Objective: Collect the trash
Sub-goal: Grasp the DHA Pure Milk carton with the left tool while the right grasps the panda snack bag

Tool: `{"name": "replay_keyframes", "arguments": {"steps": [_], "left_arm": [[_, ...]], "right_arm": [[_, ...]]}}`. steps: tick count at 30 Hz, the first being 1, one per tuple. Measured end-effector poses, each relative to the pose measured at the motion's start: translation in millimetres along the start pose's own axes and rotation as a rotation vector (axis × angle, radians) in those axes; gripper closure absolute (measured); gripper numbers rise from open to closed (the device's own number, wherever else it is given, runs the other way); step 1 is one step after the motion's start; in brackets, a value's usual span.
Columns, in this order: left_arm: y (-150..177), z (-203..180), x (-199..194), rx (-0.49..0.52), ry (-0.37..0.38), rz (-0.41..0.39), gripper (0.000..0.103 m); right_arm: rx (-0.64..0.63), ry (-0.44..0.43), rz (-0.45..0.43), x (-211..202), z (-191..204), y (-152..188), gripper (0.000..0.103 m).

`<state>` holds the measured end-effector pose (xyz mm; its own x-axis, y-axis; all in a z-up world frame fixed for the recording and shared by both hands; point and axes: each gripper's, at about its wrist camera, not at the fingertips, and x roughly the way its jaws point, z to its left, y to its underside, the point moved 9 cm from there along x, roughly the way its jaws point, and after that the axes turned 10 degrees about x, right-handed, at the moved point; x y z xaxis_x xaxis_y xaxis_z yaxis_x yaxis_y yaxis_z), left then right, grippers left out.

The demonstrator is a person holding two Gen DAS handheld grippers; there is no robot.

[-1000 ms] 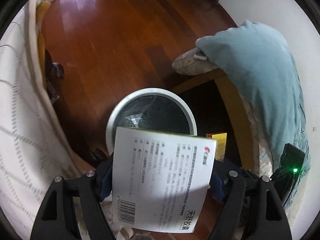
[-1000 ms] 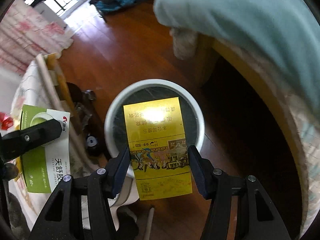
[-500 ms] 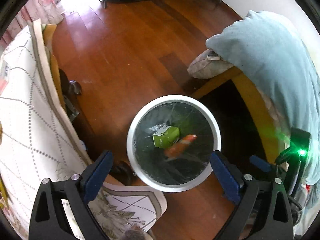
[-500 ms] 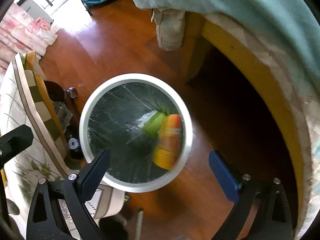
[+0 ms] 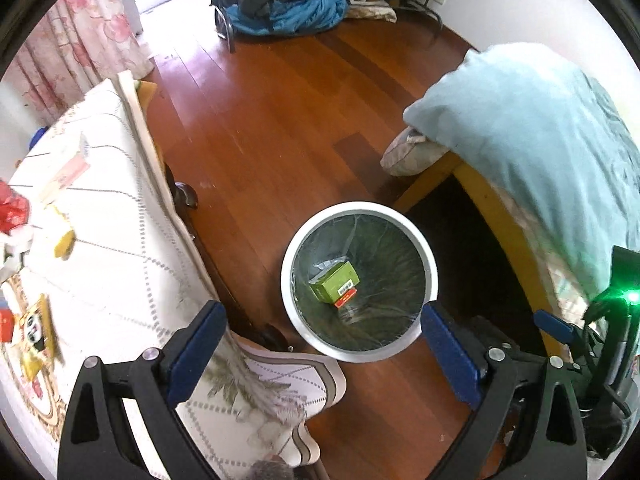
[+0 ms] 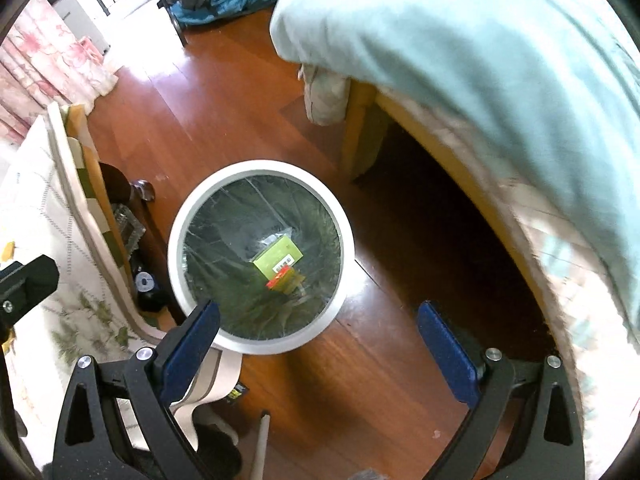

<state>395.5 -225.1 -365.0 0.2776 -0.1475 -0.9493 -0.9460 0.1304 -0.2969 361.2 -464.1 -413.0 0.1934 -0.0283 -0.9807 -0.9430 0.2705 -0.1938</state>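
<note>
Both the left tool (image 5: 322, 344) and right tool (image 6: 318, 338) hang spread and empty above the round white lined bin (image 5: 430, 264) at frame centre. The green carton (image 5: 335, 282) and orange-yellow box (image 6: 286, 278) lie inside. Risk — wide fingers clipping the rim and tipping the bin.

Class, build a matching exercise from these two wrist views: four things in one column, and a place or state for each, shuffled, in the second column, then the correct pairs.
Things
1. green box
2. trash bin
3. light blue blanket
4. left claw

Places or states
A. draped over the bed
B. open, holding nothing
C. lying at the bottom of the bin
D. standing on the wooden floor

Pairs: 1-C, 2-D, 3-A, 4-B
</note>
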Motion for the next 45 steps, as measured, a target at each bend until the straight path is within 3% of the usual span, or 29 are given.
{"name": "replay_keyframes", "arguments": {"steps": [9,13,18,21,26,32,38,39,41,45], "left_arm": [[9.7,31.3,-87.7,-0.056,-0.050,-0.127,0.004],[20.4,80.2,-129.1,-0.137,-0.093,-0.187,0.004],[66.1,169.0,-154.8,-0.283,-0.181,-0.198,0.004],[111.7,230.7,-152.0,-0.386,-0.263,-0.154,0.004],[193.8,326.9,-123.0,-0.601,-0.332,-0.037,0.004],[253.9,387.8,-103.9,-0.705,-0.375,0.044,0.004],[264.5,423.5,-85.1,-0.740,-0.364,0.074,0.004],[261.8,427.0,-82.1,-0.746,-0.352,0.071,0.004],[248.7,432.9,-74.4,-0.768,-0.305,0.056,0.004],[214.0,444.6,-63.5,-0.799,-0.218,0.025,0.004]], "right_arm": [[-0.012,-0.083,-0.100,-93.4,14.5,11.3,0.003],[-0.041,-0.139,-0.137,-131.8,45.3,12.6,0.003],[-0.121,-0.212,-0.144,-158.6,113.7,21.3,0.003],[-0.192,-0.256,-0.105,-154.5,174.9,36.9,0.003],[-0.280,-0.337,0.017,-120.3,282.7,76.8,0.003],[-0.371,-0.392,0.149,-70.3,407.1,138.6,0.003],[-0.443,-0.346,0.204,-19.3,469.9,181.1,0.005],[-0.452,-0.351,0.214,-14.9,476.2,185.0,0.019],[-0.486,-0.344,0.177,-15.2,483.2,189.0,0.037],[-0.527,-0.318,0.108,-20.9,482.5,182.5,0.045]]}}
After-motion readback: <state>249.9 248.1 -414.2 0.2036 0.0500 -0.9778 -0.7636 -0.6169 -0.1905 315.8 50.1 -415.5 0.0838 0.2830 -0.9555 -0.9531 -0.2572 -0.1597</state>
